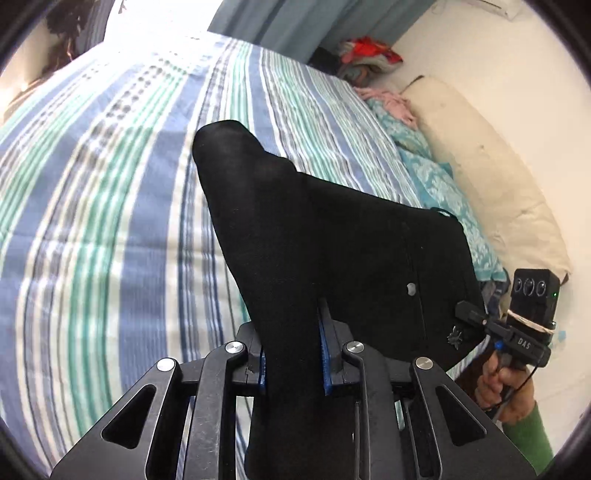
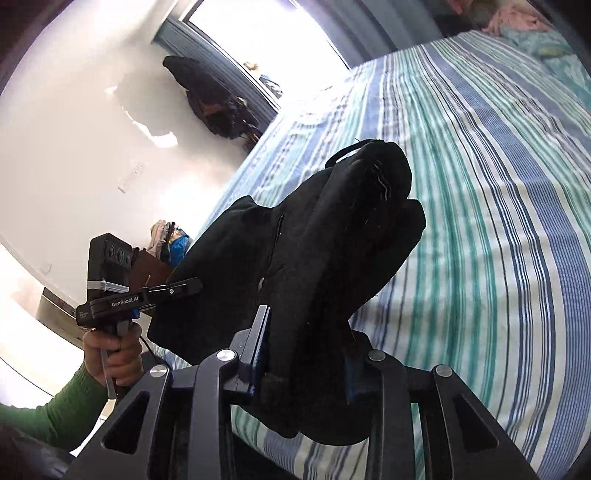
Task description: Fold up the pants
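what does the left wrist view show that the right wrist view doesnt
Only the left wrist view: a cream pillow against the wall, a red cloth heap by the curtain, and the right hand-held gripper from the side.

Only the right wrist view: a bright window, dark clothes by it, and the left hand-held gripper from the side.

Both: the black pants lifted above the striped bedsheet, clamped by both grippers, and a green sleeve.
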`<state>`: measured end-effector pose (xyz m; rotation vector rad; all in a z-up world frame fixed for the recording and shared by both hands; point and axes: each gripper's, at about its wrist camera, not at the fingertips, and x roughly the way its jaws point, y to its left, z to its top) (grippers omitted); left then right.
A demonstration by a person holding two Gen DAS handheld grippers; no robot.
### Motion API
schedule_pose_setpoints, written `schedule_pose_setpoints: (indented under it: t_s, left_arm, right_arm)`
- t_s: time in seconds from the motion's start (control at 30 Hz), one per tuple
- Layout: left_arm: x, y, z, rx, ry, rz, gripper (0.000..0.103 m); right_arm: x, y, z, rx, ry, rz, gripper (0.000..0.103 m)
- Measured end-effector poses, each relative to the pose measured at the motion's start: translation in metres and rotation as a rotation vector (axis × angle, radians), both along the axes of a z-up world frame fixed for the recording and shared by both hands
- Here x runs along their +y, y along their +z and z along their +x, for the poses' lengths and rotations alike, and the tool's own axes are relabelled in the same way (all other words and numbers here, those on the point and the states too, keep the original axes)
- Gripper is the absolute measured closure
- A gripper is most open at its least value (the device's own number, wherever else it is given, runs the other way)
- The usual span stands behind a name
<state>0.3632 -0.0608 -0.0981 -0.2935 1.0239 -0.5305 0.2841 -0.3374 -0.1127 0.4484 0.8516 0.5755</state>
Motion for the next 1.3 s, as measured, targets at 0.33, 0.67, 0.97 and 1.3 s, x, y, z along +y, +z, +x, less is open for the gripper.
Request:
schedule_pose_setpoints:
  t_s: [0.33,0.67,0.97,1.3]
  left_arm:
    - [0.025,-0.123,0.063,0.113,0.146,0.322,0.028]
    - [0.04,-0.075,-0.011,-0.133,0.2,0.477,0.008]
    - [0.001,-0.088,-0.097,-0.224,0.194,0.536,0.003]
    - [0.003,-0.079,-0.134,-0.207,0.231,0.524,0.003]
  right_arm:
    - [0.023,-0.118,0.118,0.317,-0.166,-0.181,0.056]
    - [-0.026,-0.069,0.062,0.173,-0.322,-0.146,0.014]
    - [0.014,-0.071,-0.035,0.142,-0.415,-0.364,0.0]
    - [0.078,-0.073,-0.116,0.025,-0.507,-0.55,0.0]
